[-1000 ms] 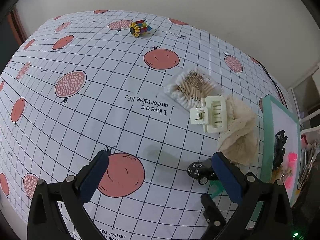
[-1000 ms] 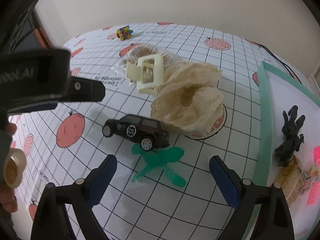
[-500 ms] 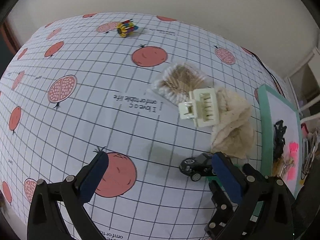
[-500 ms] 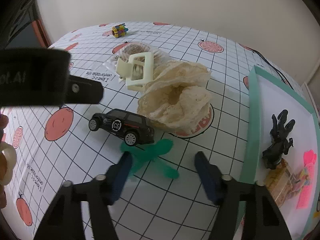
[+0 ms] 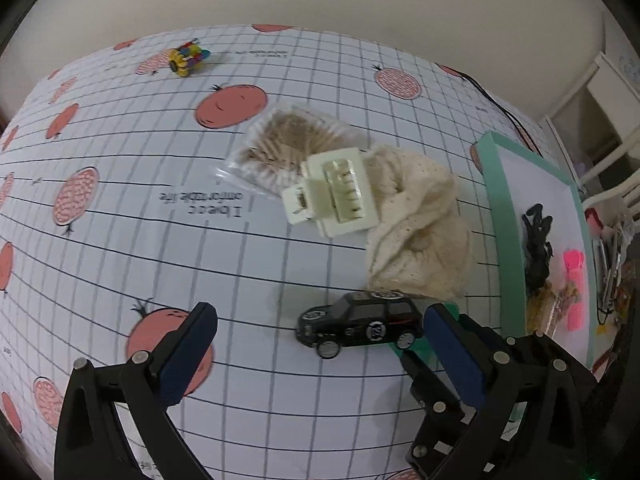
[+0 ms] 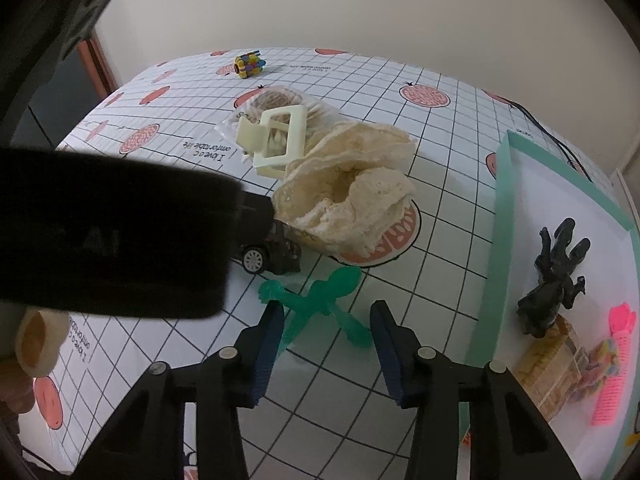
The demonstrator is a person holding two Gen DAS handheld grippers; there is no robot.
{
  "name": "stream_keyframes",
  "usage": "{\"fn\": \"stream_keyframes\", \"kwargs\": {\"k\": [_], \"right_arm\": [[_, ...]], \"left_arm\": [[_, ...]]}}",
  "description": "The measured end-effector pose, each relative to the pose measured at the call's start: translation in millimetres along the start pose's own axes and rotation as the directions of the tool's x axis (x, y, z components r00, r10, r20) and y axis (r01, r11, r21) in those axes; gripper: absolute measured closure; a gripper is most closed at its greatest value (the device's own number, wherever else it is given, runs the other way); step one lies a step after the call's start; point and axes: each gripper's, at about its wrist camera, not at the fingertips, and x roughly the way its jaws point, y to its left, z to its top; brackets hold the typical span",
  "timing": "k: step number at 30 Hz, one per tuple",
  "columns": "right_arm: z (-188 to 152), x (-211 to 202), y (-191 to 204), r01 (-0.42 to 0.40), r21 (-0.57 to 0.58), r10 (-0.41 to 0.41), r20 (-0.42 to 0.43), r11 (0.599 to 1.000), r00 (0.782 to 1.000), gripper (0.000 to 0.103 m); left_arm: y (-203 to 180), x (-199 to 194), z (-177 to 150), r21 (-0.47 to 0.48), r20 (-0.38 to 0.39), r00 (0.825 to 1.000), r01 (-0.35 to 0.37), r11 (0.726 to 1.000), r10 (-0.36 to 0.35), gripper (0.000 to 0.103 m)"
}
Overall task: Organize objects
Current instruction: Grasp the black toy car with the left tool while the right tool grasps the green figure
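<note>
Since the earlier frame, right hand-held gripper [image 6: 327, 322] had narrowed, half open around green plastic toy [image 6: 320, 300], empty. Left hand-held gripper [image 5: 320, 342] gaped wide, empty, beside black toy car [image 5: 360, 322], itself near the toy on table [image 5: 120, 200].

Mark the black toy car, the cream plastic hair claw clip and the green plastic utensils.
black toy car [image 5: 360, 322], left wrist view, on its side door.
cream plastic hair claw clip [image 5: 340, 196], left wrist view, toothed body.
green plastic utensils [image 6: 320, 300], right wrist view, where they cross.

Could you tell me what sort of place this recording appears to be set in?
Probably a room in a home: a table under a pomegranate-print tablecloth, strewn with household bits such as a toy car and a cream hair claw, against a plain wall.
</note>
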Motion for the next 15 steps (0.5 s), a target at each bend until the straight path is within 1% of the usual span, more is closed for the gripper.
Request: {"fn": "stream_keyframes", "kwargs": {"k": [2,6,15], "right_arm": [[0,-1,-2,-0.005,0.004,0.005,0.000,1.000,1.000,0.055],[0,-1,-3,-0.011,0.007,0.011,0.002,1.000,1.000,0.055],[1,-3,-3,-0.018,0.013,0.018,0.003,1.000,1.000,0.055]], "left_arm": [[-3,3,0,0.012,-0.008,1.000,0.006,1.000,-0.006,0.000],[-8,9,-1,0.034,-0.024,1.000,-0.015,0.999,0.016,0.000],[-10,20,-2,0.027,-0.054,0.998,-0.012,1.000,0.013,0.000]]}}
